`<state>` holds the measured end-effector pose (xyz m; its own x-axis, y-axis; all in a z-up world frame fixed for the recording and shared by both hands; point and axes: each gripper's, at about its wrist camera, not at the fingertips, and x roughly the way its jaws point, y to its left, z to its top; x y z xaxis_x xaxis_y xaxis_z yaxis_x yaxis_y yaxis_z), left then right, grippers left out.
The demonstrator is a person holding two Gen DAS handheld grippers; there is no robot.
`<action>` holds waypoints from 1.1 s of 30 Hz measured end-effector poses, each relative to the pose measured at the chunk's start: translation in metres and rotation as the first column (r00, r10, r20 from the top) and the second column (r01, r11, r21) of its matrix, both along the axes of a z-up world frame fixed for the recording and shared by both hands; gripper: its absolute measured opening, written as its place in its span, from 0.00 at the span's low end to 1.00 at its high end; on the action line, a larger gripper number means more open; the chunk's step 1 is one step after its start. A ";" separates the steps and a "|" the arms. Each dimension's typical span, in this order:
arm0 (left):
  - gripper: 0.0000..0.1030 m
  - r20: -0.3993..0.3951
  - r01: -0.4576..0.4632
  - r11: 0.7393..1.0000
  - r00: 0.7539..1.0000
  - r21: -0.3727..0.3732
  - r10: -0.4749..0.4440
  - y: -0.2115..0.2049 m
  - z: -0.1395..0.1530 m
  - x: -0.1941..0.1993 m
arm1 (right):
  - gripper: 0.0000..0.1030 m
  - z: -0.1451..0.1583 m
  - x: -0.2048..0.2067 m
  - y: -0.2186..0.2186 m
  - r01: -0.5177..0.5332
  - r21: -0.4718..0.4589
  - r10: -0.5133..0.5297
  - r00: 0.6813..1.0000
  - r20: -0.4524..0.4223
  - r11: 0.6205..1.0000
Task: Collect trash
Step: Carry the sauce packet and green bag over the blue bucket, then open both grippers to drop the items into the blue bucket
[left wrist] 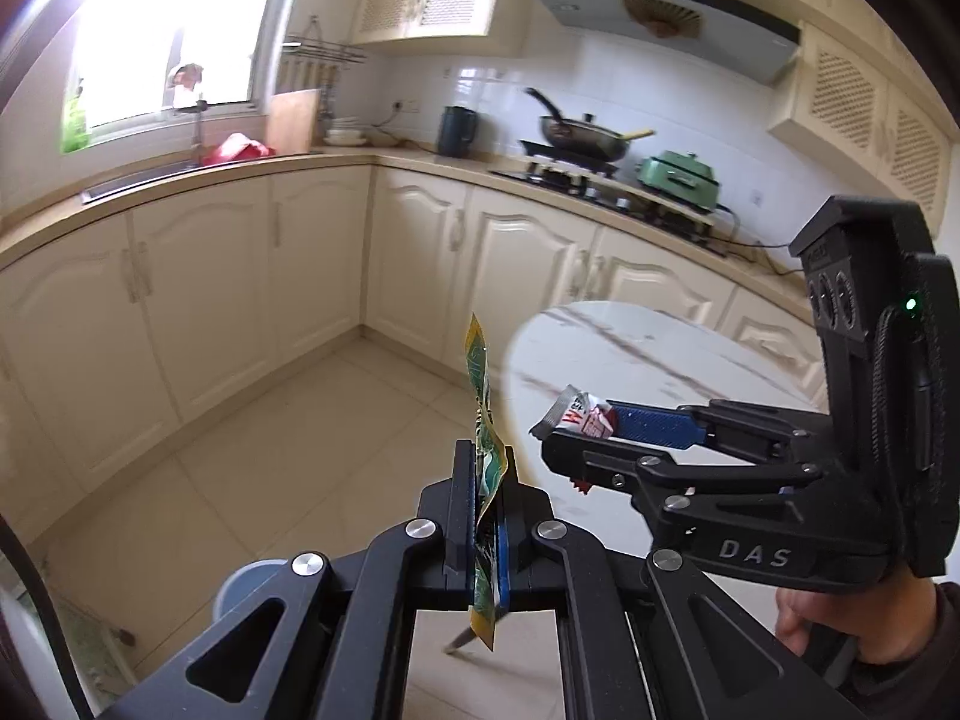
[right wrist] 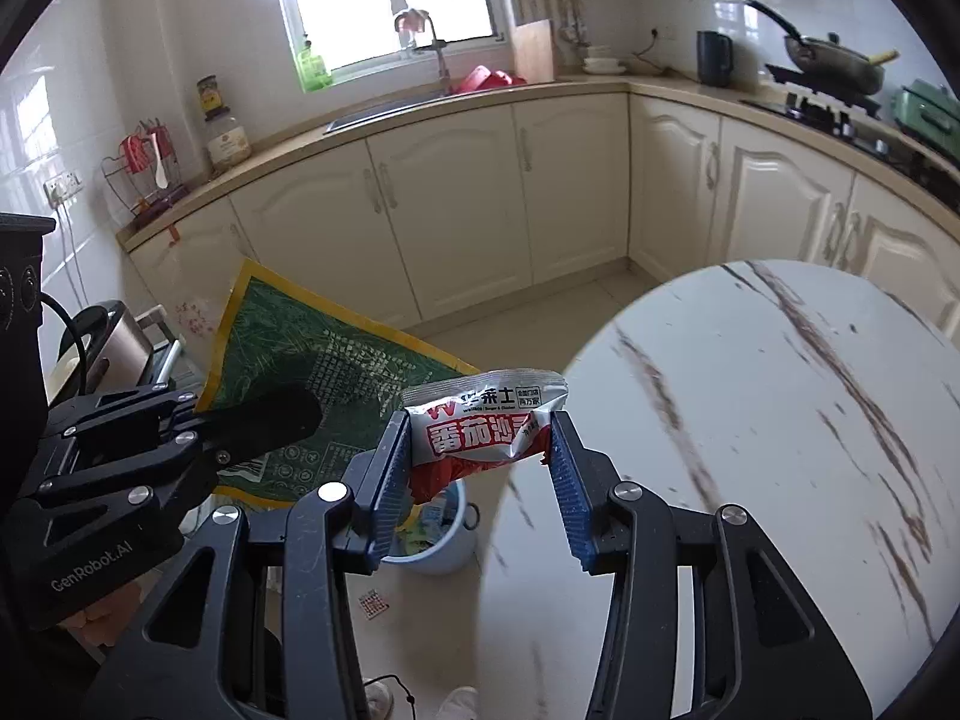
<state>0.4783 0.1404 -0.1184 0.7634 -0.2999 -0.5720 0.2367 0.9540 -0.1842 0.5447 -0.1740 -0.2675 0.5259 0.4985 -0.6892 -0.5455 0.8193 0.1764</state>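
Setting: kitchen with cream cabinets, tiled floor, window over a sink; round marble-patterned counter [right wrist: 780, 420] in the right half of the right wrist view.
Left gripper [left wrist: 483, 480]: jaws together, clamped on the green-and-yellow wrapper [left wrist: 483, 414].
Green-and-yellow wrapper: flat, thin packet, seen edge-on from the left wrist; long axis runs 12 to 6 o'clock through the jaws, top standing well above them, bottom hanging below. From the right wrist its broad green face with yellow border shows at 9 o'clock.
Right gripper [right wrist: 480, 450]: jaws part way apart, pads pressing both sides of the ketchup sachet [right wrist: 486, 426].
Ketchup sachet: small, silver-and-red, printed lettering, crumpled; long axis crosses the jaws from 9 to 3 o'clock, upper seal sticking out past the tips toward 12 o'clock.
Location of trash: both pieces held in the air, clear of the counter.
Bin [right wrist: 438, 540]: pale blue pail on the floor, already holding some litter, directly below the right jaws at 6 o'clock in the right wrist view, partly hidden by the left finger.
Key relation: judged from these views, the right gripper sits nearer above the bin; the left is just beside it at 9 o'clock.
Next step, as judged: bring each over the rim, then part the jaws.
Risk: light wrappers may drift wide of the bin.
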 end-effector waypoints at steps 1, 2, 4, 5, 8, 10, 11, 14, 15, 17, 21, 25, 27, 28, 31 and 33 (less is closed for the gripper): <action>0.01 -0.008 -0.025 1.000 1.000 0.008 0.025 0.014 -0.002 -0.002 | 0.42 -0.002 0.001 0.015 -0.019 0.007 0.019 1.000 -0.007 1.000; 0.01 -0.017 -0.049 0.999 0.999 0.011 0.049 0.029 -0.006 -0.005 | 0.42 -0.006 0.003 0.033 -0.043 0.015 0.043 0.999 -0.016 0.999; 0.01 -0.042 -0.097 0.995 0.994 0.022 0.098 0.057 -0.015 -0.008 | 0.42 -0.018 0.007 0.068 -0.083 0.016 0.083 0.996 -0.034 0.996; 0.01 -0.059 -0.124 0.992 0.990 0.026 0.125 0.072 -0.023 -0.009 | 0.42 -0.028 0.010 0.087 -0.104 0.018 0.105 0.993 -0.050 0.994; 0.01 -0.126 -0.197 0.980 0.972 0.035 0.200 0.110 -0.049 -0.007 | 0.42 -0.066 0.020 0.136 -0.158 0.019 0.159 0.981 -0.113 0.987; 0.01 -0.185 -0.234 0.972 0.954 0.037 0.237 0.135 -0.074 -0.002 | 0.42 -0.100 0.029 0.168 -0.191 0.005 0.190 0.968 -0.164 0.982; 0.01 -0.217 -0.247 0.968 0.944 0.041 0.250 0.145 -0.091 0.001 | 0.42 -0.118 0.034 0.183 -0.204 0.001 0.200 0.960 -0.196 0.979; 0.01 -0.316 -0.261 0.964 0.911 0.057 0.266 0.166 -0.142 0.015 | 0.42 -0.180 0.052 0.222 -0.234 -0.030 0.215 0.932 -0.290 0.972; 0.01 -0.348 -0.266 0.962 0.898 0.059 0.270 0.171 -0.159 0.018 | 0.42 -0.198 0.057 0.230 -0.237 -0.040 0.213 0.925 -0.313 0.971; 0.01 -0.416 -0.276 0.960 0.869 0.045 0.269 0.177 -0.194 0.027 | 0.42 -0.236 0.068 0.246 -0.247 -0.057 0.209 0.906 -0.369 0.967; 0.01 -0.494 -0.276 0.960 0.828 0.052 0.265 0.183 -0.246 0.036 | 0.43 -0.301 0.092 0.267 -0.258 -0.094 0.191 0.873 -0.448 0.961; 0.01 -0.549 -0.292 0.955 0.791 0.046 0.269 0.182 -0.282 0.052 | 0.49 -0.349 0.108 0.273 -0.250 -0.088 0.173 0.844 -0.508 0.964; 0.01 -0.580 -0.282 0.959 0.777 0.027 0.245 0.177 -0.294 0.058 | 0.57 -0.366 0.114 0.267 -0.238 -0.097 0.152 0.835 -0.529 0.966; 0.06 -0.596 -0.284 0.959 0.766 0.023 0.241 0.177 -0.299 0.063 | 0.61 -0.372 0.117 0.267 -0.235 -0.103 0.143 0.827 -0.543 0.967; 0.12 -0.623 -0.322 0.947 0.740 0.002 0.253 0.179 -0.305 0.066 | 0.66 -0.375 0.121 0.263 -0.229 -0.111 0.136 0.835 -0.533 0.967; 0.27 -0.625 -0.343 0.939 0.728 0.023 0.281 0.177 -0.304 0.060 | 0.78 -0.371 0.124 0.258 -0.220 -0.109 0.133 0.843 -0.522 0.969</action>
<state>0.5380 0.3176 -0.4221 0.3189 -0.1803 -0.9305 -0.2638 0.9261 -0.2698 0.6684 0.0842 -0.6385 -0.0052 0.4107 -0.9118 -0.5531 0.7584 0.3447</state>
